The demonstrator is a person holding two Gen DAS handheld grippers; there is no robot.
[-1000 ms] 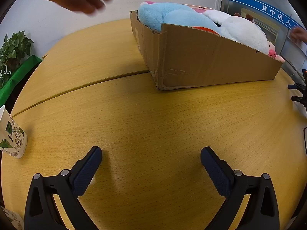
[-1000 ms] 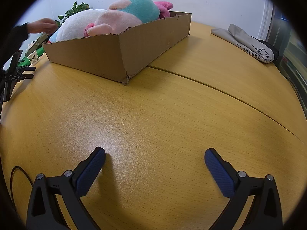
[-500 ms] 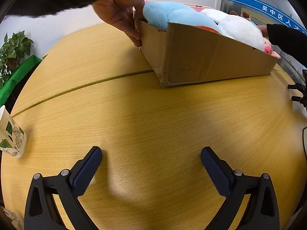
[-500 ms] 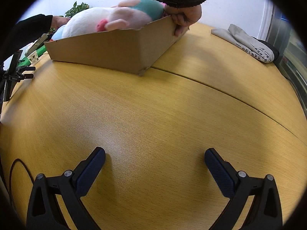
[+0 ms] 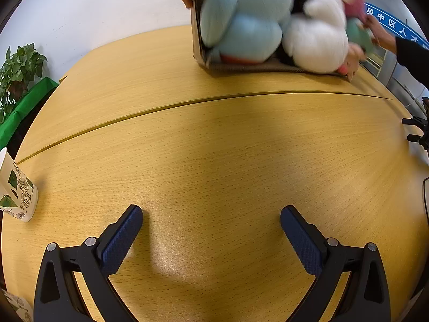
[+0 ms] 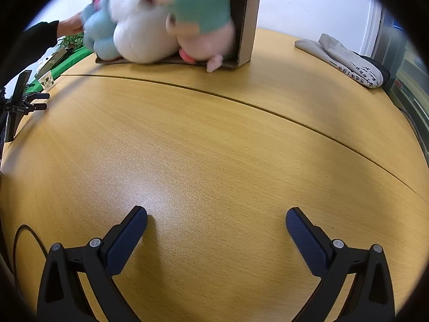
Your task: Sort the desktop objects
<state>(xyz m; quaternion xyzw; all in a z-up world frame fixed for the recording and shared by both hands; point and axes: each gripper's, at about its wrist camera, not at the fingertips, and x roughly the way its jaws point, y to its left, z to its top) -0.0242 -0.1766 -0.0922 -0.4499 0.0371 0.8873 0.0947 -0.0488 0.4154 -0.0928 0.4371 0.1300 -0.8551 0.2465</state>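
The cardboard box (image 5: 199, 51) has been tipped on its side at the frame's top, plush toys (image 5: 241, 26) spilling worktop-ward (image 5: 214, 147), while left tongs (image 5: 211, 214) and right tongs (image 6: 216, 214) gape wide, empty.

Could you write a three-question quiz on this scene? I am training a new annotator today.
1. True or false: the brown cardboard box is tipped on its side with its opening facing the cameras.
2. Which soft toy lies nearest the box's end wall in the right wrist view? A) white plush toy B) teal-and-pink plush toy C) light blue plush toy
3. The left gripper and the right gripper are both ____.

Key: 1 true; 2 B; 3 open.
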